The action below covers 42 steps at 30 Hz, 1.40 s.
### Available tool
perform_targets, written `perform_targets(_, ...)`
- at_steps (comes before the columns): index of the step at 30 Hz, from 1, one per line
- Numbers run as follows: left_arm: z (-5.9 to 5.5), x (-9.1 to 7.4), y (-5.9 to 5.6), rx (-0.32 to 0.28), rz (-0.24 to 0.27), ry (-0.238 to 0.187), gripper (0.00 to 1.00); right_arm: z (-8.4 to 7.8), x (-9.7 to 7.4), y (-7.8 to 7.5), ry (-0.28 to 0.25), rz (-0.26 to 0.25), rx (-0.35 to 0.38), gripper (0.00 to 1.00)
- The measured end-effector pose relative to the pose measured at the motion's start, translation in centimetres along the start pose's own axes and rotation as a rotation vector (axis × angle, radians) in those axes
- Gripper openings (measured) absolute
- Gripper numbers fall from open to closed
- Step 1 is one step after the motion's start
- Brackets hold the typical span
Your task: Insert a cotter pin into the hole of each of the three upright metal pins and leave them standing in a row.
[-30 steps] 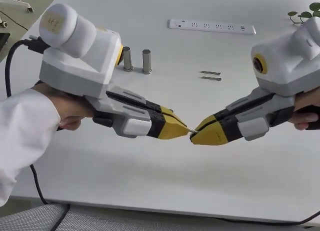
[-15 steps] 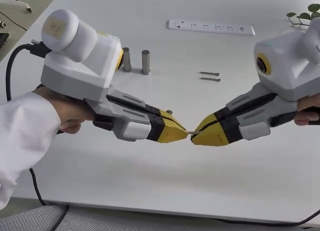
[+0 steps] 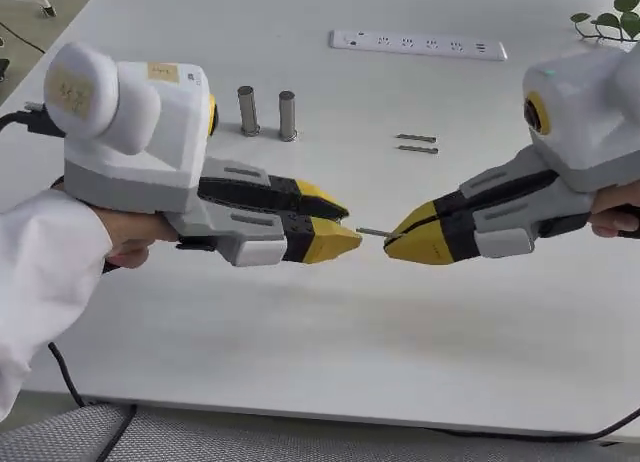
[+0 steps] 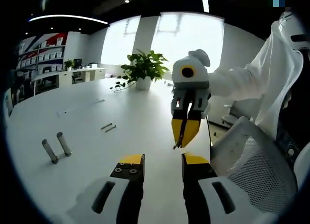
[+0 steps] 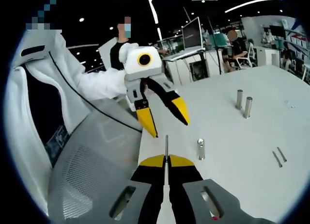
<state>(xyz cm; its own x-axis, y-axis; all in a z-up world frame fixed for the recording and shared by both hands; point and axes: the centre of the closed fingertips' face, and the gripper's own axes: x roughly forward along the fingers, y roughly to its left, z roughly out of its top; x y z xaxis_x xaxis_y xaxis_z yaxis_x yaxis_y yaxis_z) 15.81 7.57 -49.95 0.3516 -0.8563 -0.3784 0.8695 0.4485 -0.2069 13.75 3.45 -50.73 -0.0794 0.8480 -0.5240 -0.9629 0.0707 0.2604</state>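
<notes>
My right gripper (image 3: 388,244) is shut on a thin cotter pin (image 3: 372,232), which sticks out of its tip toward the left gripper (image 3: 352,227). The left gripper is open and holds nothing, a short gap away from the pin's free end. In the right gripper view the cotter pin (image 5: 166,145) juts from the closed jaws, and one upright metal pin (image 5: 201,149) stands on the table just beyond. Two more upright metal pins (image 3: 246,110) (image 3: 287,115) stand side by side farther back. Two loose cotter pins (image 3: 417,143) lie on the table to their right.
A white power strip (image 3: 418,44) lies at the far side of the white table (image 3: 330,342). A potted plant (image 3: 605,22) is at the far right corner. A black cable (image 3: 65,372) hangs off the left front edge above a grey mesh chair (image 3: 60,437).
The left gripper has opened and drawn back to the left, so a gap now separates the two tips. The cotter pin stays in the right gripper.
</notes>
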Motion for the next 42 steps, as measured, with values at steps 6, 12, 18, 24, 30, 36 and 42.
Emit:
perform_targets(6,-2.5,0.8,3.4,-0.049,0.145,0.024,0.39,-2.0,0.1,-2.9,0.067,-0.133,-0.043,0.0)
perform_targets(12,-4.8,2.7,4.5,-0.053,0.178,0.08,0.39,-3.4,1.0,-3.8,0.134,-0.162,-0.066,0.0)
perform_targets(18,-6.3,4.7,4.6,-0.093,0.168,0.093,0.33,-3.8,2.2,-4.4,0.161,-0.16,-0.087,0.0)
perform_targets(24,-7.1,5.3,4.4,-0.087,0.179,0.098,0.23,-3.9,2.8,-4.6,0.197,-0.152,-0.114,0.0)
perform_targets(30,-7.4,5.3,4.4,-0.089,0.195,0.086,0.17,-4.0,3.2,-4.8,0.204,-0.146,-0.108,0.0)
perform_targets(36,-8.0,5.0,4.9,-0.052,0.227,0.114,0.1,-3.8,3.6,-4.7,0.206,-0.137,-0.107,0.0)
perform_targets(42,-7.9,5.1,5.0,-0.022,0.221,0.118,0.08,-3.5,3.8,-4.9,0.201,-0.138,-0.107,0.0)
